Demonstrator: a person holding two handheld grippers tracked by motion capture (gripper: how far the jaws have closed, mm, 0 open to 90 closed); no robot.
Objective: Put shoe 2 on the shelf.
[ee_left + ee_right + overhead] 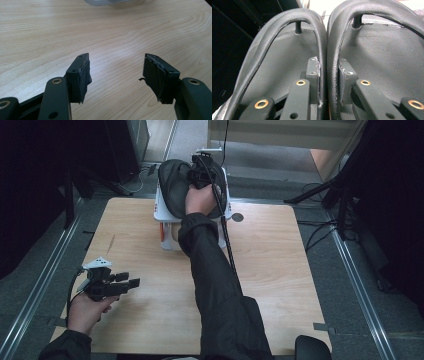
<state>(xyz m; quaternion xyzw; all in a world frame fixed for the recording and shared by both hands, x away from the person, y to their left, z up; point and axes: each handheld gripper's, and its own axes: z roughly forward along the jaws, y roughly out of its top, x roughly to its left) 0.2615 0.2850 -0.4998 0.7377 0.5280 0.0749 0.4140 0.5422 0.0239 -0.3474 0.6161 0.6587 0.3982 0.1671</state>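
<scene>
Table [270, 270]: light wood top, seen from above, with the person's forearms entering from the near edge.

Left gripper [131, 281]: held in the left hand [86, 311] near the table's near left corner, low over bare wood. In the left gripper view its jaws stand wide apart with only wood grain between them. The taped pads [83, 75] are frayed at the edges. Nothing is held or touched.

Right gripper [329, 72]: carried at full reach by the right hand [201, 200] at the table's far edge. In the right gripper view its jaws are drawn close, one on each side of the two straps where the straps meet, and are clamped on them.

Sandals [175, 185]: a black pair, thong type, lying side by side on top of the stand, soles facing up toward the gripper camera. In the right gripper view the left strap [274, 30] and right strap [372, 10] arch up from toe posts and press together at the centre line.

Stand [167, 227]: white, with small red marks, at the far middle of the table, partly hidden behind the right sleeve [220, 290].

Cable [227, 235]: black, trailing from the right gripper along the sleeve.
</scene>
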